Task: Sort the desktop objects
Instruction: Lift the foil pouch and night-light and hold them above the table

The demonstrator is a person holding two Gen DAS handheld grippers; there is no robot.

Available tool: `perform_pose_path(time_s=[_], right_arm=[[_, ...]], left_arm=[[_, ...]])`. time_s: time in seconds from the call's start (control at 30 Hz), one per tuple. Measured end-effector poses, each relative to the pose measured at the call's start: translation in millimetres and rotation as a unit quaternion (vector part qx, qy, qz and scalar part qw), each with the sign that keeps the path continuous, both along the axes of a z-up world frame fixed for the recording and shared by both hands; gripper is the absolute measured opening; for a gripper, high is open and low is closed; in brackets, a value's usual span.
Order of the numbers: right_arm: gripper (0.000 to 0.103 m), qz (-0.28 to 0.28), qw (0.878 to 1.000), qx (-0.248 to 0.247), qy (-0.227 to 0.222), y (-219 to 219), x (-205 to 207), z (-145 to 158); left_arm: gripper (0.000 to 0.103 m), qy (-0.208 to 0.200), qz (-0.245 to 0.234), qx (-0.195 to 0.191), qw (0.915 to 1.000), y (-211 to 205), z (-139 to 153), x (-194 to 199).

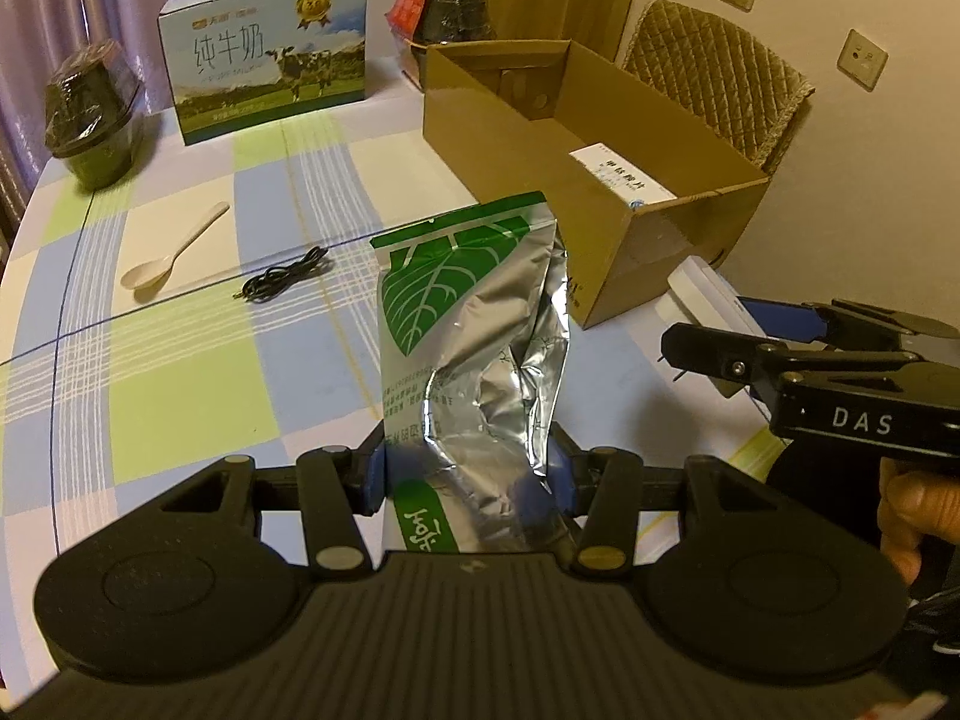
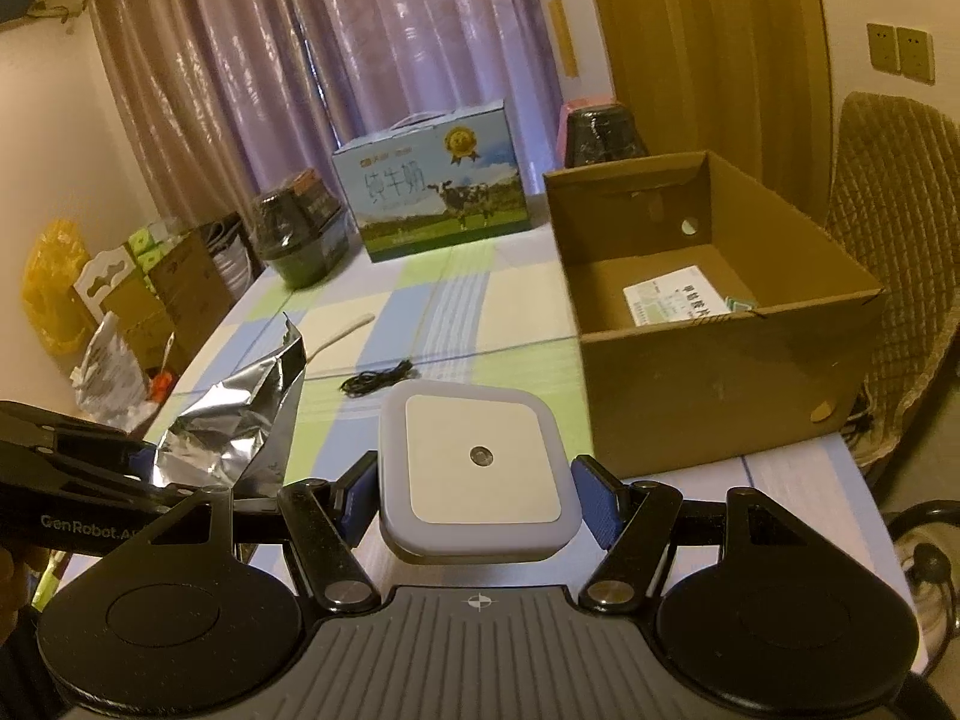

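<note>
Above bench [image 1: 180,360], pouch [image 1: 474,324] clamped in left hand-held gripper [image 1: 468,468], white square device [image 2: 480,468] in right hand-held gripper [image 2: 480,492]. Carry step judged underway; next, both to be moved over box [image 2: 720,372] and dropped.

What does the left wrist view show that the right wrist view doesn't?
Only the left wrist view shows the foil pouch's green leaf front clamped in the left gripper, and the whole spoon. Only the right wrist view shows the white square device held in the right gripper, plus clutter beside the table. Both show the cardboard box, milk carton and black cable.
</note>
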State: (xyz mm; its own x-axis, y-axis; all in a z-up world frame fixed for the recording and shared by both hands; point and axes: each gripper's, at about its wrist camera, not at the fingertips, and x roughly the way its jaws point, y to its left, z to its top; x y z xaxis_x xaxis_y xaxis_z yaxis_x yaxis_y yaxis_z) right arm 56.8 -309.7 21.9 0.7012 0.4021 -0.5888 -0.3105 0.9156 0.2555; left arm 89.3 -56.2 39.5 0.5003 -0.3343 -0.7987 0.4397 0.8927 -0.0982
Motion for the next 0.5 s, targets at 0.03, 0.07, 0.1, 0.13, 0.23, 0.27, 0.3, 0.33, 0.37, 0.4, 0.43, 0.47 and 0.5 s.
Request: perform_pose_path(time_s=[0.03, 0.07, 0.1, 0.13, 0.23, 0.27, 0.3, 0.33, 0.37, 0.4, 0.43, 0.47, 0.5], right_arm=[[0.065, -0.001, 1.000, 0.001, -0.001, -1.4, -0.1, 1.0], [0.065, -0.002, 1.000, 0.001, -0.002, -2.7, -0.1, 2.3], [0.065, -0.003, 1.000, 0.001, -0.004, -4.1, -0.1, 3.4], [0.065, -0.004, 1.000, 0.002, -0.004, -5.5, 0.2, 3.9], [0.065, -0.009, 1.000, 0.003, -0.005, -10.6, 0.6, 4.8], [0.065, -0.011, 1.000, 0.004, -0.005, -12.1, 0.7, 5.1], [0.065, -0.013, 1.000, 0.004, -0.005, -13.7, 1.2, 5.3], [0.065, -0.014, 1.000, 0.005, -0.005, -15.0, 1.8, 5.4], [0.065, -0.015, 1.000, 0.005, -0.005, -16.1, 2.0, 5.6], [0.065, -0.016, 1.000, 0.005, -0.006, -17.6, 2.0, 5.9], [0.065, -0.017, 1.000, 0.006, -0.006, -18.8, 2.3, 6.2], [0.065, -0.019, 1.000, 0.006, -0.007, -20.0, 2.7, 6.6], [0.065, -0.020, 1.000, 0.006, -0.008, -21.1, 3.3, 6.9]], left_arm=[[0.045, -0.001, -0.001, -0.001, 1.0000, -1.7, 0.8, 0.5], [0.045, -0.001, -0.002, -0.001, 1.0000, -3.2, 1.4, 0.9], [0.045, -0.002, -0.003, -0.001, 1.0000, -4.5, 2.0, 1.3], [0.045, -0.003, -0.005, -0.001, 1.0000, -6.2, 2.6, 1.8], [0.045, -0.004, -0.009, -0.002, 1.0000, -10.5, 3.7, 2.8], [0.045, -0.004, -0.010, -0.003, 0.9999, -11.7, 3.9, 3.0], [0.045, -0.004, -0.012, -0.003, 0.9999, -13.4, 4.2, 3.5], [0.045, -0.004, -0.013, -0.002, 0.9999, -14.5, 4.1, 3.8], [0.045, -0.004, -0.014, -0.003, 0.9999, -15.7, 4.1, 4.2], [0.045, -0.004, -0.014, -0.003, 0.9999, -16.3, 4.1, 4.8], [0.045, -0.004, -0.015, -0.004, 0.9999, -17.5, 4.3, 5.4], [0.045, -0.004, -0.015, -0.005, 0.9999, -18.6, 4.3, 6.0], [0.045, -0.003, -0.015, -0.007, 0.9999, -20.0, 4.4, 6.9]])
